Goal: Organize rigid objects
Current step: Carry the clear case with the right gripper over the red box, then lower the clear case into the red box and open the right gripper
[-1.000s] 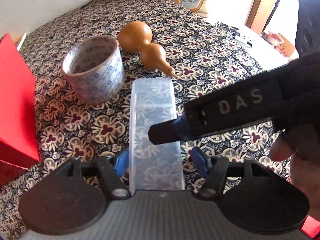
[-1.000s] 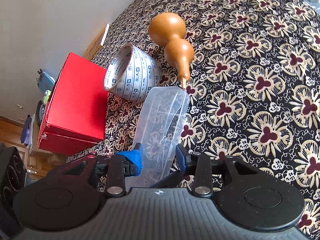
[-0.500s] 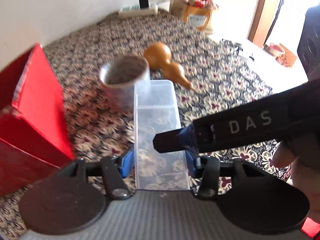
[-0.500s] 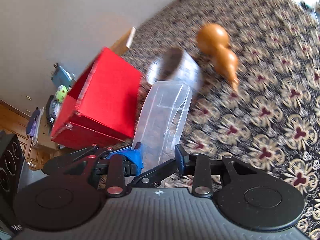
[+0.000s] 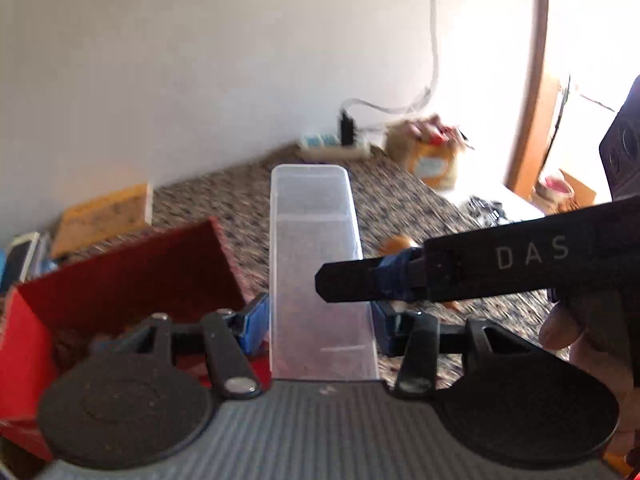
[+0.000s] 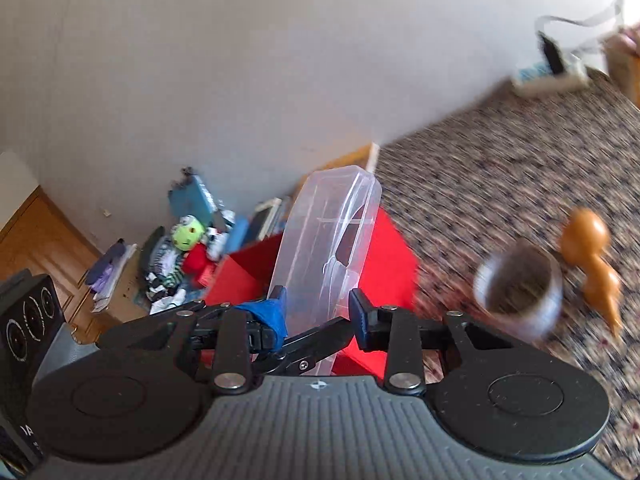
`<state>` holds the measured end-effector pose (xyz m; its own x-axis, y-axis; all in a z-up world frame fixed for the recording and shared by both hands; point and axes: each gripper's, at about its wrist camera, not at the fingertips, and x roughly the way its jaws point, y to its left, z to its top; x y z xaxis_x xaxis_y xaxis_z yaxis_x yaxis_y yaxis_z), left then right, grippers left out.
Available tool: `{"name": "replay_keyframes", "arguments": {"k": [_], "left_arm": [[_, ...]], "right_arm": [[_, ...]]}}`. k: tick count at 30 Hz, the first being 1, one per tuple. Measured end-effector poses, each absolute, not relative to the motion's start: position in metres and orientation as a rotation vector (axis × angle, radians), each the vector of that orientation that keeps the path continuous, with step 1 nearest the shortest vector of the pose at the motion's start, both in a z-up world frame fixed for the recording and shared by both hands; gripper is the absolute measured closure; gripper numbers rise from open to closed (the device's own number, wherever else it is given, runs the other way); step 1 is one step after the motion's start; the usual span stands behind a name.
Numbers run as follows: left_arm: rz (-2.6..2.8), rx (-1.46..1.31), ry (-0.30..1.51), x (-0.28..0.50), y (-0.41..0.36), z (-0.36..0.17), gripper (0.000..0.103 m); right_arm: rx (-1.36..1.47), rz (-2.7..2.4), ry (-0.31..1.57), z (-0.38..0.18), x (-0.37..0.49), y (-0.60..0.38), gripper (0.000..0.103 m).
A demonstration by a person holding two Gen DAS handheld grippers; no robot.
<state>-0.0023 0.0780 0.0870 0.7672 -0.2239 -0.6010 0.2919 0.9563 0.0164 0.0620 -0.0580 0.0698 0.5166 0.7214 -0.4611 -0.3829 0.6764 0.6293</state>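
Note:
A long clear plastic box (image 5: 316, 256) is held in the air by both grippers. My left gripper (image 5: 320, 322) is shut on its near end. My right gripper (image 6: 318, 312) is shut on its side; the box (image 6: 328, 236) shows upright in the right wrist view, and the right gripper's finger (image 5: 360, 280) crosses it in the left wrist view. An open red box (image 5: 120, 280) lies below to the left, also in the right wrist view (image 6: 384, 256). A tape roll (image 6: 520, 288) and a brown gourd (image 6: 592, 256) lie on the patterned cloth (image 6: 500, 184).
A power strip (image 5: 336, 148) and a paper bag (image 5: 432, 160) sit at the table's far edge by the white wall. A yellow book (image 5: 104, 216) lies left of the red box. Toys and clutter (image 6: 184, 256) lie on the floor beyond the table.
Both grippers have lifted the clear box off the cloth and swung it left, over the red box. The tape roll and gourd stayed on the table.

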Motion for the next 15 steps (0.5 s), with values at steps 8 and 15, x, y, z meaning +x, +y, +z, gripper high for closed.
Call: {"name": "replay_keyframes", "arguments": {"k": [8,15], "left_arm": [[-0.176,0.077,0.614,0.027,0.153,0.092,0.055],[-0.112,0.006,0.695,0.056,0.201,0.065,0.055]], "right_arm": [[0.399,0.784,0.787,0.07,0.104,0.008,0.086],[0.308,0.827,0.907,0.043,0.137,0.062,0.086]]}}
